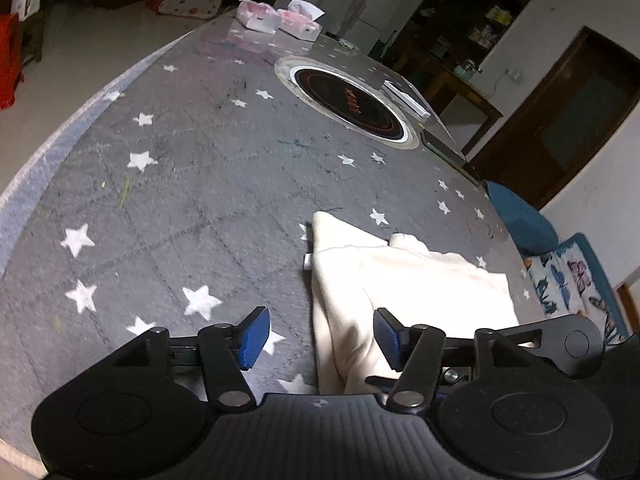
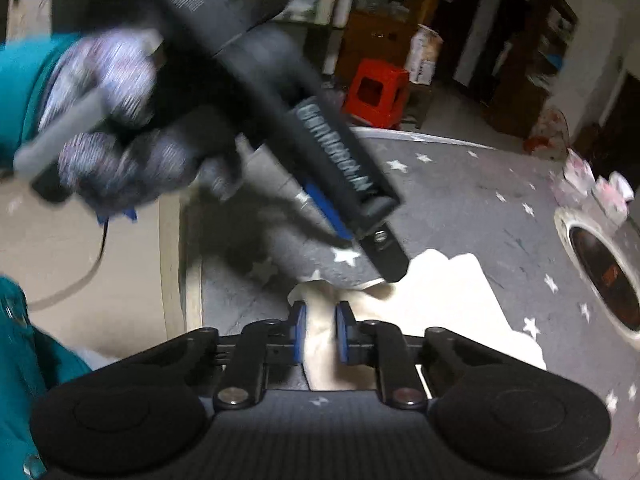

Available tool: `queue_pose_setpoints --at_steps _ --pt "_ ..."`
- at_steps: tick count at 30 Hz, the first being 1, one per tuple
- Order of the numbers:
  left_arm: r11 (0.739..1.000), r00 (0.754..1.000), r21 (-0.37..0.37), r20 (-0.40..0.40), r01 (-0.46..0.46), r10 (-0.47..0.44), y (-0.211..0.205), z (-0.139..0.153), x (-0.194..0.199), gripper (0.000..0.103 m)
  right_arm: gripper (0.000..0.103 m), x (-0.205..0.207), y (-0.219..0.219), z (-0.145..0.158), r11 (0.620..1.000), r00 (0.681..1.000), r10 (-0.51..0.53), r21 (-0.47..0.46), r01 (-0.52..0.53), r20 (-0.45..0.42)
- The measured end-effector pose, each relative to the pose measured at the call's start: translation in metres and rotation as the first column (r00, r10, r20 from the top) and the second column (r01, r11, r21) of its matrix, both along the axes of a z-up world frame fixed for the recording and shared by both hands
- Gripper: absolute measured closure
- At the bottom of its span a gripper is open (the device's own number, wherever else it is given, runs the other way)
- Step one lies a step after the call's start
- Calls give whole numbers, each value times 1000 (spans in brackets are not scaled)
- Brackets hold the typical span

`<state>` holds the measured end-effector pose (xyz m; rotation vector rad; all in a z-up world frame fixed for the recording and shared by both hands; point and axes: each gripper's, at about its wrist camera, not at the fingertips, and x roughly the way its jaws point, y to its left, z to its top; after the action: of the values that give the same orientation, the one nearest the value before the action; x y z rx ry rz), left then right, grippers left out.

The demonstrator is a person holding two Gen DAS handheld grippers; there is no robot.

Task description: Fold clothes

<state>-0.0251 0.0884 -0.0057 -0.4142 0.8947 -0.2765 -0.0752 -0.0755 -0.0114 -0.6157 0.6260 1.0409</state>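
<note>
At lower centre of the right wrist view, the right gripper (image 2: 320, 332) pinches the cream garment (image 2: 440, 300) (soft, light, floppy) on the star-patterned tablecloth (image 2: 460, 192); the left gripper (image 1: 320, 336) stands spread, empty. Best taken by hem or corner.

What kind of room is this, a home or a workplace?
Probably a home's dining or living room. A round table with a built-in cooker fills the view, a fridge stands by the far wall, and a red stool sits on the floor.
</note>
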Motion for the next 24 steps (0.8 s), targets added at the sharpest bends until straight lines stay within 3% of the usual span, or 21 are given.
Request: queue_pose_setpoints --at_steps 4,12,15,19,22,24 --pt "996 997 -61 -41 -67 64 2 -1 2 29 90 4 -9 10 998 999 -24 52 26 -29" --pt "965 982 -225 -161 -136 101 2 -11 13 31 91 11 -25 29 990 997 -56 127 63 -59" --pt "946 973 -284 -210 -159 100 0 -20 19 41 91 11 -33 34 986 996 -64 148 72 -59" --pt "918 961 -347 -259 -190 101 -3 -31 26 64 91 10 -38 37 984 996 -63 162 72 -60" --pt "913 957 -354 -268 -204 110 -5 -36 29 77 91 8 -40 35 984 996 -58 164 68 -65" --pt "912 956 -352 -269 -208 114 -6 -37 30 79 91 7 -42 33 984 996 -57 163 68 -74"
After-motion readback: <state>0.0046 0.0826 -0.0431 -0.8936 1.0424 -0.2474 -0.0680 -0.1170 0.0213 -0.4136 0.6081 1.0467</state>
